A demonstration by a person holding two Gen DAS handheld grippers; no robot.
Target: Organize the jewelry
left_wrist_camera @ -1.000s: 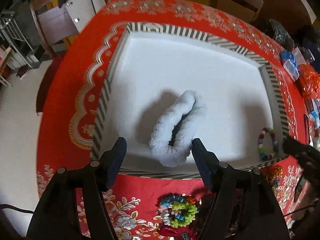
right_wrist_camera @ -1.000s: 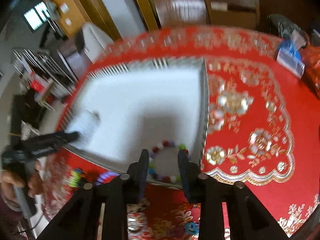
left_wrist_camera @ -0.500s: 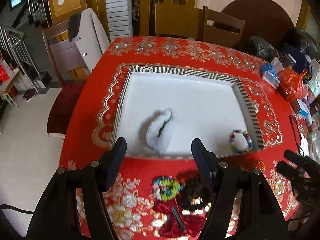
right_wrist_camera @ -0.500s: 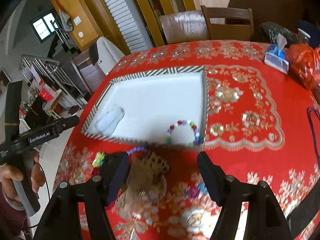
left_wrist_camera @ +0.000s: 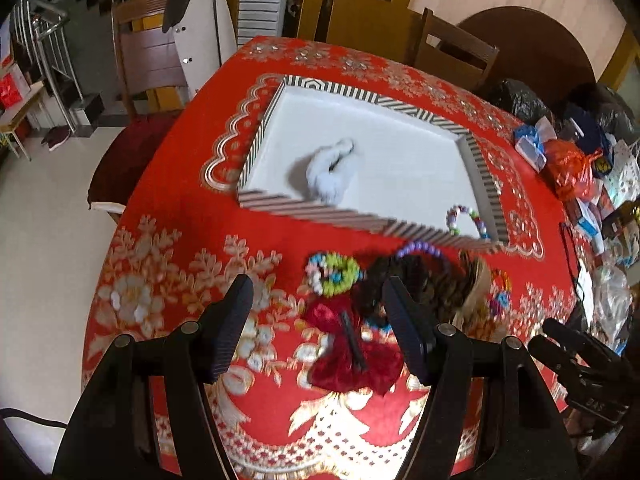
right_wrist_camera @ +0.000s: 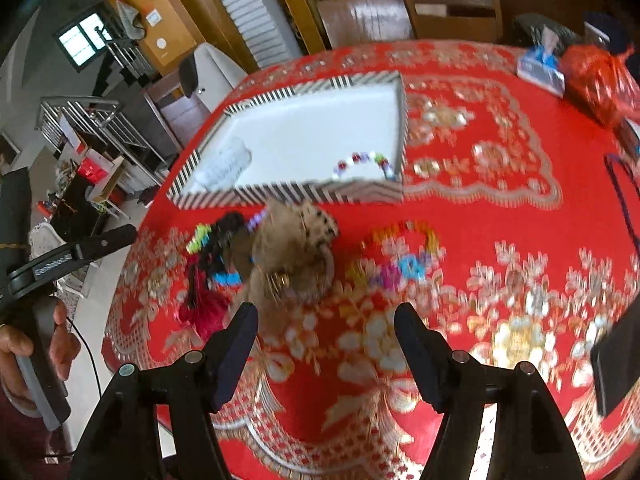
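Left hand-held gripper (left_wrist_camera: 318, 320): jaws wide apart, holding nothing, poised above the near edge of the desk (left_wrist_camera: 168, 264). Between its fingers, at 12 o'clock, lies a red velvet bow clip (left_wrist_camera: 352, 354). Just beyond it sit a green and white beaded bracelet (left_wrist_camera: 332, 274) at 12 o'clock and a dark scrunchie (left_wrist_camera: 374, 284) touching it on the 3 o'clock side.

Right hand-held gripper (right_wrist_camera: 326, 338): jaws wide apart, holding nothing, also above the desk. At 11 o'clock from it lies a brown fluffy hair accessory (right_wrist_camera: 290, 258); at 1 o'clock, apart from the pile, a multicoloured bead bracelet (right_wrist_camera: 402, 254). Motion blur prevents finer identification.

Further out at 12 o'clock stands the striped tray (left_wrist_camera: 308, 210). It contains a white fluffy scrunchie (left_wrist_camera: 330, 170) near its front wall and a pastel bead bracelet (left_wrist_camera: 466, 220) in the near corner at 3 o'clock. A tissue pack (right_wrist_camera: 540, 70) and a red plastic bag (right_wrist_camera: 600, 80) lie at the far 2 o'clock edge.

Step in hand, as judged: two items are stowed; several lie outside the tray; both grippers are positioned to select the next piece.

Next move: lower one gripper onto a single item. The bow clip suits the left; the separate bead bracelet suits the right. Close on that piece only, since the pile items touch and one may drag a neighbour. Lift clear of the tray wall before release.
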